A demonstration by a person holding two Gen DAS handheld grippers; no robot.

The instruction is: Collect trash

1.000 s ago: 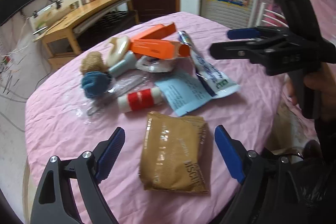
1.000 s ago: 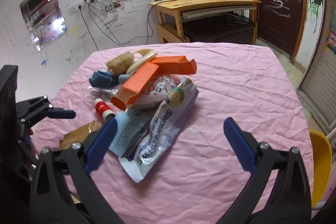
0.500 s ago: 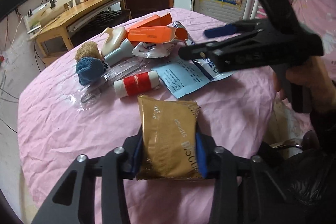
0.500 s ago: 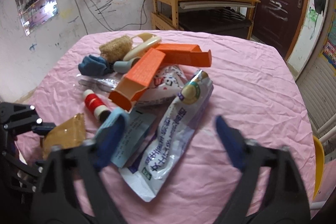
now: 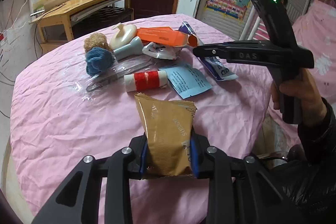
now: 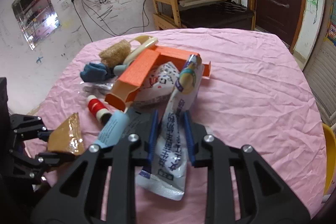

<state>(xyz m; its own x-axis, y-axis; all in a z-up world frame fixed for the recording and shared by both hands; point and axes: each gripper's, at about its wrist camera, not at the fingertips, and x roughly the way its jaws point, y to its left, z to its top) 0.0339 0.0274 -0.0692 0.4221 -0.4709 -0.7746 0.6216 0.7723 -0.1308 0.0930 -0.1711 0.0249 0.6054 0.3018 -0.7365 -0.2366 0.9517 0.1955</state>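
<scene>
Between my left claw's point(image 5: 169, 157) blue pads sits a glossy gold-brown foil wrapper point(image 5: 168, 135), crinkled, serrated top edge, pinched tight w/ "BISCUITS" partly readable. My right claw point(image 6: 171, 138) is clamped on a soft white plastic pouch point(image 6: 178, 140) w/ blue print I can't read, its far end resting on the pile. Ahead of both: orange cardboard box point(image 6: 138, 75), red thread spool point(image 5: 146, 81), blue paper slip point(image 5: 188, 81), all on wrinkled pink cloth point(image 6: 252, 87).
</scene>
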